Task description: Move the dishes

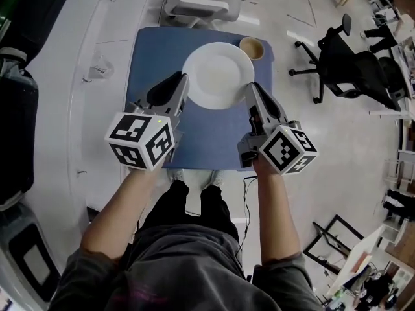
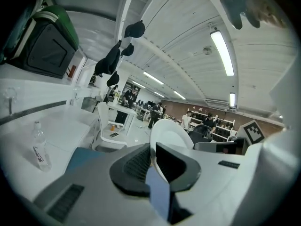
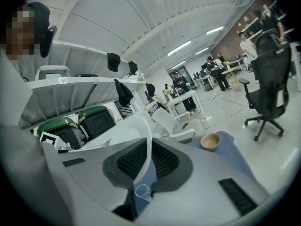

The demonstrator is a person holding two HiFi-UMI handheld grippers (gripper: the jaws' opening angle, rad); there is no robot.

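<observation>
A large white plate (image 1: 218, 75) is over the blue table (image 1: 201, 144), held from both sides. My left gripper (image 1: 183, 88) is shut on its left rim, my right gripper (image 1: 251, 91) on its right rim. In the left gripper view the plate (image 2: 171, 132) runs edge-on into the left gripper (image 2: 153, 160), between the black pads. The right gripper view shows the plate (image 3: 135, 125) pinched the same way in the right gripper (image 3: 150, 160). A small tan bowl (image 1: 251, 47) (image 3: 209, 141) sits on the table's far right corner, just beyond the plate.
A white chair (image 1: 194, 5) stands right behind the table. A black office chair (image 1: 353, 67) is off to the right. A clear plastic bottle (image 1: 97, 67) (image 2: 40, 147) sits to the table's left. Dark cases with green lids (image 1: 19, 109) line the left side.
</observation>
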